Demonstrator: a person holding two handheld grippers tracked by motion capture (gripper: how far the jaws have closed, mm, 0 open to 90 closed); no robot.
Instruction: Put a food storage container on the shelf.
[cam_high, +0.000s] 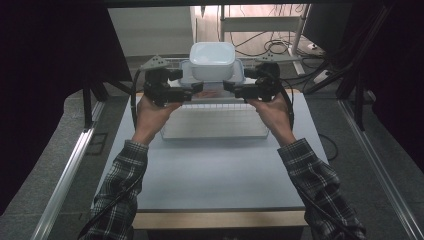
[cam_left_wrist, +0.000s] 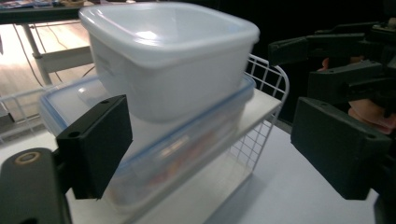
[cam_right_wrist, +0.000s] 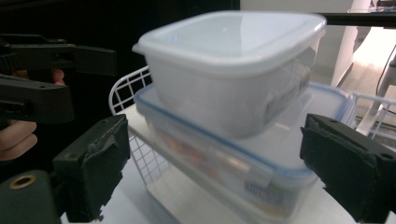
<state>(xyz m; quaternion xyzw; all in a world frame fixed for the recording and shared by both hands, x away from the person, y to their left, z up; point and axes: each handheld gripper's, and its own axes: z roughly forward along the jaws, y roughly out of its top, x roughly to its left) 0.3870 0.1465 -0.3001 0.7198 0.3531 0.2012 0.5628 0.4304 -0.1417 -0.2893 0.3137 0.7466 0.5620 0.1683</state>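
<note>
You are at the approach step: your left gripper (cam_high: 197, 89) and right gripper (cam_high: 229, 86) flank the stacked boxes, each with jaws spread wide and holding nothing. From the high view, the stack sits at 12 o'clock on the table (cam_high: 215, 170), on a white wire rack (cam_high: 215, 120). The white tub (cam_high: 213, 60) rests on the lid of the blue-rimmed box (cam_left_wrist: 154, 154), which looks to hold something reddish. In the left gripper view, the lower box's near corner lies between your jaws; the right gripper view shows the same from the other side, with the box (cam_right_wrist: 224, 158) between the pads but not touched. I judge the next move to be easing both grippers inward and level, then closing on the lower box's ends together. Uneven pressure could tip the tub (cam_right_wrist: 233, 70) off its perch, so keep the lift flat.
</note>
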